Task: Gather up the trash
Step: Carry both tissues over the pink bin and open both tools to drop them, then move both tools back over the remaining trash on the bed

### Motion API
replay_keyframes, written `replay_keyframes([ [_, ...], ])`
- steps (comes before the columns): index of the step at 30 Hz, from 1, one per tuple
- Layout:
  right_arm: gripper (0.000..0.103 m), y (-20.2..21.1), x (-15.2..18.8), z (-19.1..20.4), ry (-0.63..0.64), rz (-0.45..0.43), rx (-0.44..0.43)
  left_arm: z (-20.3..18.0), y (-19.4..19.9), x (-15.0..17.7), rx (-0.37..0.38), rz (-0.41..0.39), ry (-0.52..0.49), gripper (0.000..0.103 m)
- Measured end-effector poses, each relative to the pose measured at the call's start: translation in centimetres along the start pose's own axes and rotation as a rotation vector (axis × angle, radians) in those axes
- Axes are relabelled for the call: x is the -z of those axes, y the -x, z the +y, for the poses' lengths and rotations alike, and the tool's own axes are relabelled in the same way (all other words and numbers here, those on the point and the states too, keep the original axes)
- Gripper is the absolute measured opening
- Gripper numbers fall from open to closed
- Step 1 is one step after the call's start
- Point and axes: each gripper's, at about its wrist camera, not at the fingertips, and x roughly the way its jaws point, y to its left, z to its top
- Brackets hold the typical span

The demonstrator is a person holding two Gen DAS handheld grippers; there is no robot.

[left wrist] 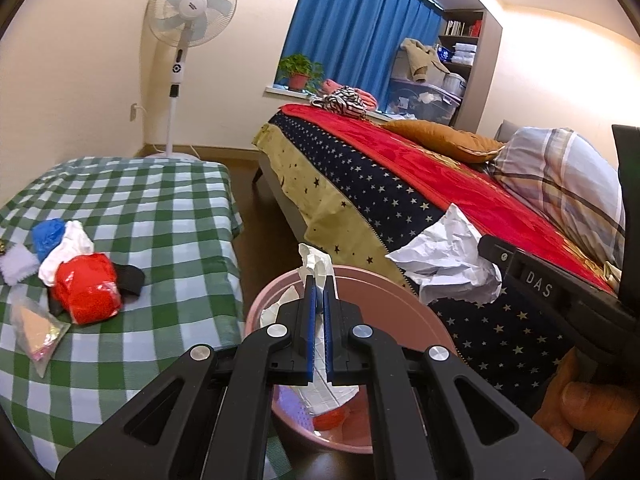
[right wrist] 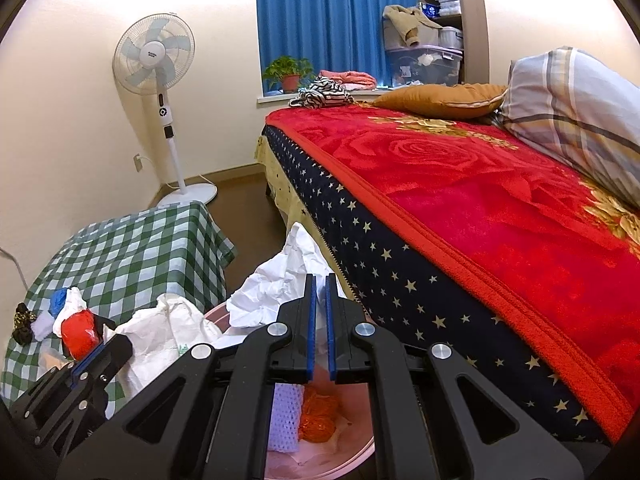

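Bright warm indoor light; sharp focus; fisheye-bent, dark-vignetted edges.

Crumpled matt white paper (left wrist: 448, 260), glossy red plastic wad (left wrist: 86, 288), smooth pink plastic bin (left wrist: 404, 300), woven checked cloth (left wrist: 160, 208).

Fan (left wrist: 191, 4), bed (right wrist: 460, 184), blue curtain (left wrist: 352, 28)

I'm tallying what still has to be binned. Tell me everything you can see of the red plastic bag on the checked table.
The red plastic bag is glossy, thin film, crumpled into a rounded wad with shiny creases. It lies on the green-and-white checked tablecloth, near the table's edge. A crumpled white bag presses against it from behind, with a blue one beyond that; a black item touches its far side. No gripper touches it.
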Motion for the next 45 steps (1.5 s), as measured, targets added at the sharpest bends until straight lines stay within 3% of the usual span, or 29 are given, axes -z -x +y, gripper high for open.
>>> replay_keyframes([
  [3,0.007,-0.1,0.0,-0.3,-0.015,-0.001,0.016,0.0,-0.4,0.1,0.028,0.011,0.005,0.005],
  [4,0.014,-0.2,0.0,-0.4,-0.018,0.001,0.022,0.0,-0.7,0.2,0.032,0.023,0.008,0.008],
  [5,0.021,-0.2,0.0,-0.5,-0.025,-0.002,0.037,0.2,-1.0,0.3,0.035,0.040,0.012,0.018],
  [6,0.036,-0.1,0.0,-0.6,-0.030,-0.007,0.043,0.3,-1.0,0.4,0.034,0.043,0.015,0.023],
  [7,0.040,0.0,0.0,-0.6,-0.034,-0.012,0.046,0.5,-0.9,0.6,0.028,0.042,0.020,0.023],
  [12,0.040,0.4,0.0,-0.5,-0.029,-0.021,0.031,1.3,0.0,0.5,0.011,0.033,0.034,0.023],
  [24,0.040,2.3,0.7,1.7,0.010,-0.049,-0.101,3.9,4.3,0.3,-0.066,-0.028,0.049,0.023],
  [45,0.040,2.4,3.0,10.8,0.100,-0.034,-0.338,12.5,8.1,1.8,-0.266,-0.037,0.195,0.023],
])
